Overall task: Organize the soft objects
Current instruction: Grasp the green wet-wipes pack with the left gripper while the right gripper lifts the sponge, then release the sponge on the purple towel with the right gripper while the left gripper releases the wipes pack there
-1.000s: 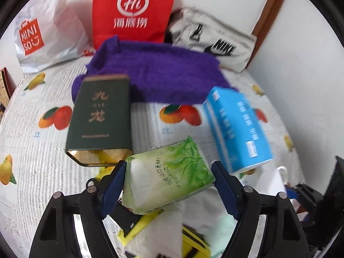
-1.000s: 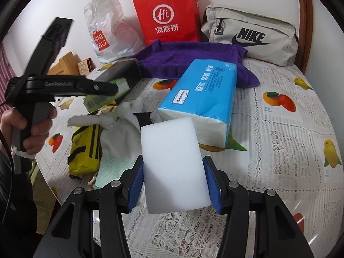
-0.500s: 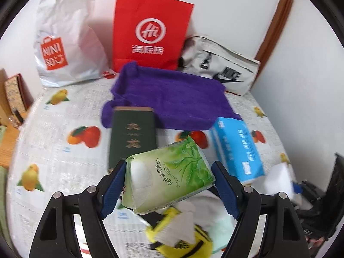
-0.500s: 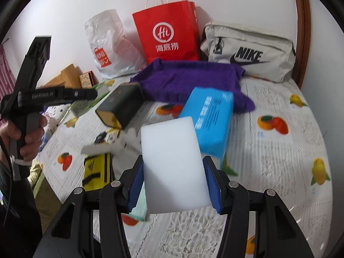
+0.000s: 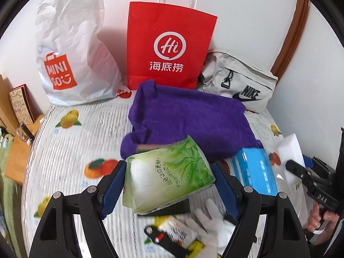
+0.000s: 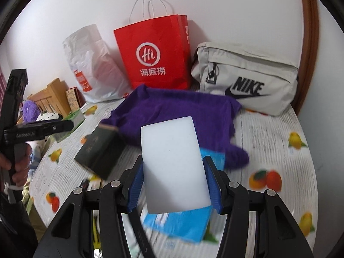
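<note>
left wrist view: the left gripper (image 5: 169,185) clamps a green tissue pack (image 5: 168,176) between its blue pads, jaws set wide because the pack is bulky; the pack sits tilted at lower centre of the frame, pinched across its width so the soft wrapper does not slip. beyond it, at frame centre, a purple towel (image 5: 189,120) lies spread on the fruit-print tablecloth (image 5: 71,150), and a blue tissue pack (image 5: 255,172) lies at right centre beside the towel's edge. against the wall, in the upper half, stand a white plastic bag (image 5: 75,53), a red paper bag (image 5: 169,49) and a grey nike pouch (image 5: 238,81), judged likely containers for sorting. right wrist view: the right gripper (image 6: 174,185) holds a white sponge block (image 6: 174,167) upright at lower centre, jaws at a middling width, pads pressing its long sides. a dark green box (image 6: 99,152) lies left of centre on the cloth. both soft items hang clear above the table, apparently in carriage toward the bags.
</note>
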A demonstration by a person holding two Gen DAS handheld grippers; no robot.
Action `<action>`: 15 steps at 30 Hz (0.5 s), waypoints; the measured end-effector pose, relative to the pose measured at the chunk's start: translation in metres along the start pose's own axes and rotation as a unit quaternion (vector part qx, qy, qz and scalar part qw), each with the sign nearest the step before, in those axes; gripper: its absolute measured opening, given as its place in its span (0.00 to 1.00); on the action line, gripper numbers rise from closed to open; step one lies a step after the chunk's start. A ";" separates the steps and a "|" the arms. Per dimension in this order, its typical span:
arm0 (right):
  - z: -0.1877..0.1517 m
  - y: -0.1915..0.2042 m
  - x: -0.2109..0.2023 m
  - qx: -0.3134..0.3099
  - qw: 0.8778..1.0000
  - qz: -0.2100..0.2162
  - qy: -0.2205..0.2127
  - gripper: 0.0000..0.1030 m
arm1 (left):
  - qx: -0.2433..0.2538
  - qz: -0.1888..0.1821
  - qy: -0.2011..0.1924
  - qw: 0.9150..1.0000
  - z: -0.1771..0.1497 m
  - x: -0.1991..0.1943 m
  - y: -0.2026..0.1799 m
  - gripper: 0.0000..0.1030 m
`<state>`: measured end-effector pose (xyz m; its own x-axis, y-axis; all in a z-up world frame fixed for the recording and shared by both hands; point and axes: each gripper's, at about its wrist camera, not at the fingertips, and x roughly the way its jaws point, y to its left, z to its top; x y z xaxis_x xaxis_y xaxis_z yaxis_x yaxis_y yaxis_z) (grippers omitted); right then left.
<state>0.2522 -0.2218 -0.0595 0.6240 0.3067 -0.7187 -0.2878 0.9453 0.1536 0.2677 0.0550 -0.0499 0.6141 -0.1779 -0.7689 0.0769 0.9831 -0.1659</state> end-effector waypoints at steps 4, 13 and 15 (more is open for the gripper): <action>0.028 -0.011 0.035 0.006 1.000 0.001 0.019 0.51 | 0.002 0.001 0.003 1.000 0.022 0.021 0.006 0.76; 0.065 -0.045 0.104 0.029 0.998 -0.023 0.056 0.52 | 0.016 0.009 0.013 1.000 0.065 0.080 0.012 0.76; 0.069 -0.048 0.118 0.026 0.997 -0.024 0.067 0.52 | 0.018 0.008 0.021 1.000 0.075 0.095 0.012 0.76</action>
<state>0.3897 -0.2233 -0.1048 0.5320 0.2457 -0.8103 -0.2184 0.9644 0.1490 0.3857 0.0535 -0.0788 0.5827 -0.1639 -0.7960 0.0970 0.9865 -0.1322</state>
